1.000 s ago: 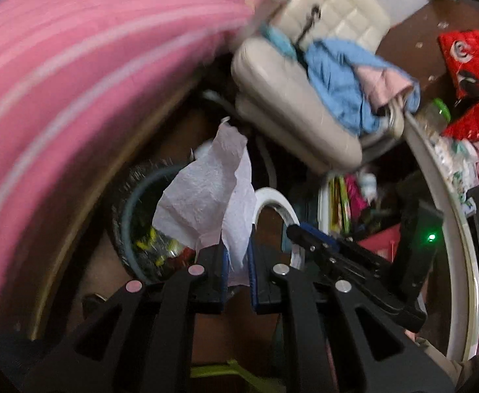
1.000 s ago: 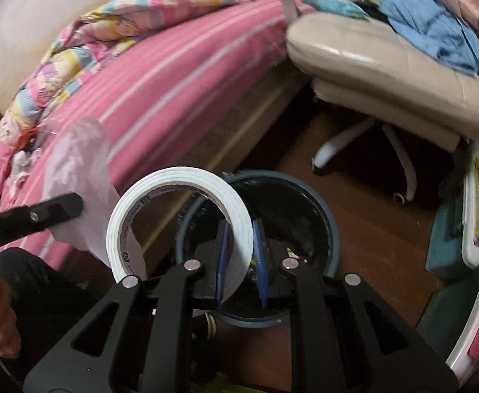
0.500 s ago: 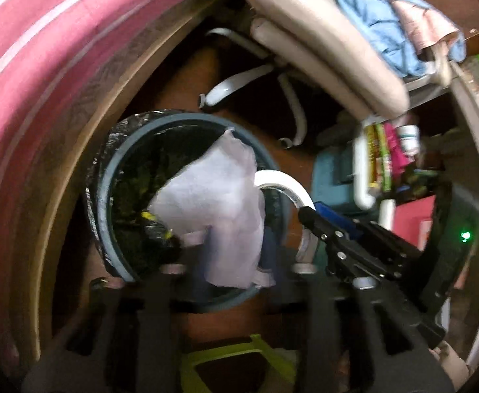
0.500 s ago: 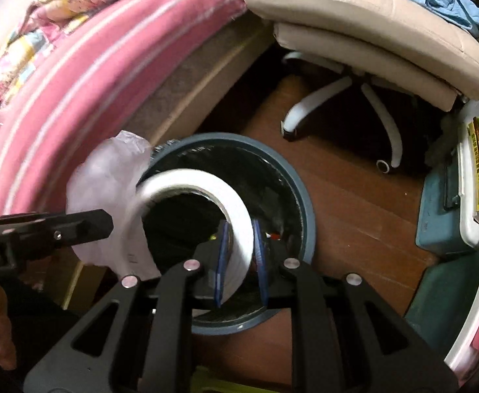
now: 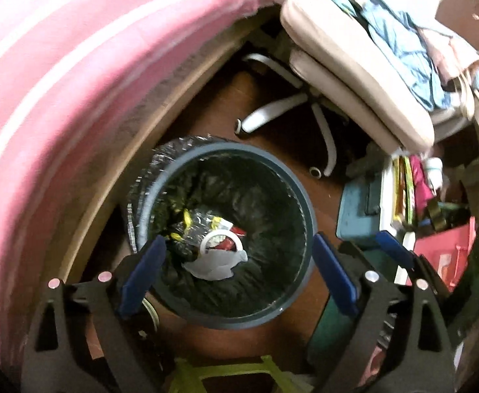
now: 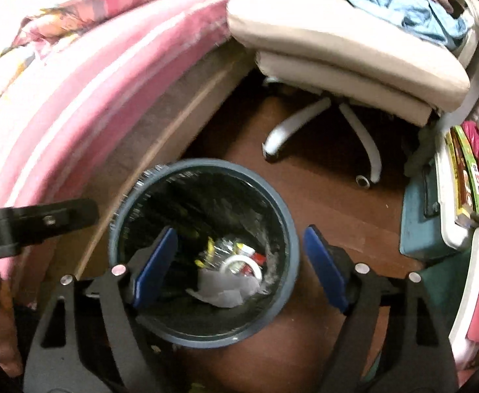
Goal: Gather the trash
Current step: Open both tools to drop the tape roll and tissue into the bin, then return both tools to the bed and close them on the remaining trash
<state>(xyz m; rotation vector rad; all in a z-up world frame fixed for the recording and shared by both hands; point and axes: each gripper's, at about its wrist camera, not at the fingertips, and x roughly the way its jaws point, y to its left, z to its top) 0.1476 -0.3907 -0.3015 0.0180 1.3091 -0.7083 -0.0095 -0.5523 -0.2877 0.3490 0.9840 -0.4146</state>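
The left gripper (image 5: 236, 273) is hanging over the trash bin (image 5: 300, 196), its blue-padded fingers (image 5: 142, 275) spread wide and gripping nothing. Between and just beyond those fingers, the crumpled tissue (image 5: 213, 267) is lying at the bottom of the bin on the black liner, with the white tape roll (image 5: 221, 240) resting just past it, touching its far edge among coloured wrappers.

The right gripper (image 6: 239, 270) is likewise hovering above the bin (image 6: 288, 229), its fingers (image 6: 324, 270) standing wide apart with nothing between the pads. In its view the tissue (image 6: 223, 286) is sitting between the fingers, the tape roll (image 6: 242, 265) just beyond it. Off to the left of the right fingers, part of the left gripper is reaching in. Farther ahead, the office chair (image 6: 337, 52) is standing on the wooden floor (image 6: 337, 206), with the pink bed (image 6: 92, 91) beyond the left finger.
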